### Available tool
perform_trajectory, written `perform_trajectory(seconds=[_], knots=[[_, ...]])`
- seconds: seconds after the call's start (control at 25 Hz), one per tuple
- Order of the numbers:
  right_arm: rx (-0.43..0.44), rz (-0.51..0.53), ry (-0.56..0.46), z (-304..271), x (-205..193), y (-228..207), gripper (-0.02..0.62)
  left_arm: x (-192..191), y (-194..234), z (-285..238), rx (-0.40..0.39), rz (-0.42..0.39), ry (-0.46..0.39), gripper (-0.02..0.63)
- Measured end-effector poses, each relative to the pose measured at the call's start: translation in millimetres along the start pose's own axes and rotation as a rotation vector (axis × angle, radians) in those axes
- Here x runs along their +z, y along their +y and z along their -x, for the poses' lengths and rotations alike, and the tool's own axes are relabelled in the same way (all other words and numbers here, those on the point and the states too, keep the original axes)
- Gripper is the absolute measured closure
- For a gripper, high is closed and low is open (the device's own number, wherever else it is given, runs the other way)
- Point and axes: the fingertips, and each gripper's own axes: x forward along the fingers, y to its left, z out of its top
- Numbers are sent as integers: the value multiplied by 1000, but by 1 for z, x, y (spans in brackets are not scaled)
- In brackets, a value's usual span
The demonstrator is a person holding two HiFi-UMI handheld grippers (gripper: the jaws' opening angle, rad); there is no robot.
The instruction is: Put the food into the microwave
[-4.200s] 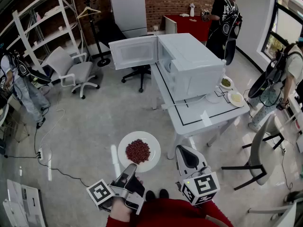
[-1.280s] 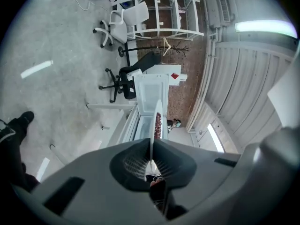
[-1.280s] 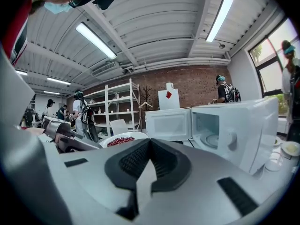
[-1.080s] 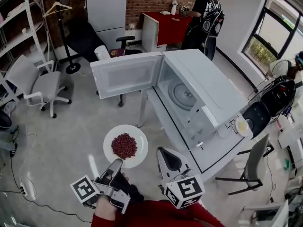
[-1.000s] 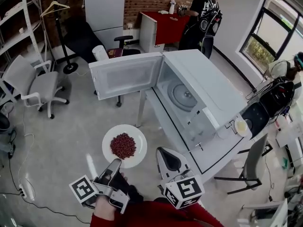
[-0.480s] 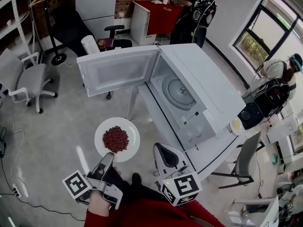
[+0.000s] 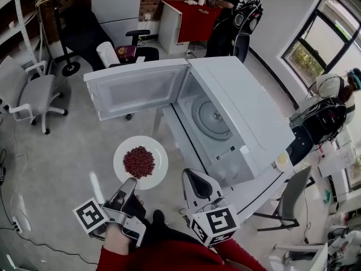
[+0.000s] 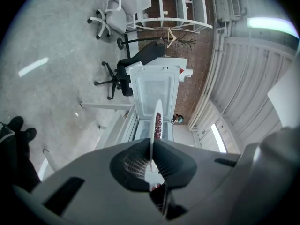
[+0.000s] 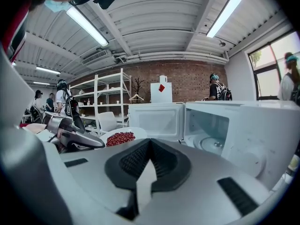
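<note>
left gripper [image 7: 130, 185] pinched on the plate [image 7: 160, 154] rim, held level so the beans [image 7: 139, 161] don't slide (over floor, short of the microwave [image 7: 248, 123]). door [image 7: 138, 89] swung wide, leaving the cavity clear. right gripper [image 7: 195, 183] jaws together, empty. count: one plate, one microwave, two grippers.

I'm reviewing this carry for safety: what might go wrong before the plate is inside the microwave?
1. The left gripper pinches the plate only at its near rim; a tilt may spill the red beans.
2. The open door juts out beside the plate's path, so the rim might clip it or the front edge of the microwave.
</note>
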Motion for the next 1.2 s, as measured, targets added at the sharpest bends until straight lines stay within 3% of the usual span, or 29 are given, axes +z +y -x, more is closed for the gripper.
perform_trajectory(seconds=[0.28, 0.52, 0.72, 0.84, 1.0, 1.2], knots=[[-6, -9, 52, 10, -12, -9, 581, -27, 0, -24, -3, -8, 96, 586], [-136, -29, 78, -11, -19, -26, 582, -19, 7, -67, 4, 5, 236, 587], [-236, -44, 87, 47, -35, -64, 581, -84, 10, -75, 23, 11, 292, 586], [-272, -46, 93, 61, -53, -71, 581, -102, 22, -77, 8, 3, 325, 586], [-280, -2, 26, 73, -78, -70, 583, -131, 58, -72, -26, 21, 359, 586], [-353, 16, 113, 90, -118, -88, 581, -161, 84, -85, -50, -20, 413, 588]])
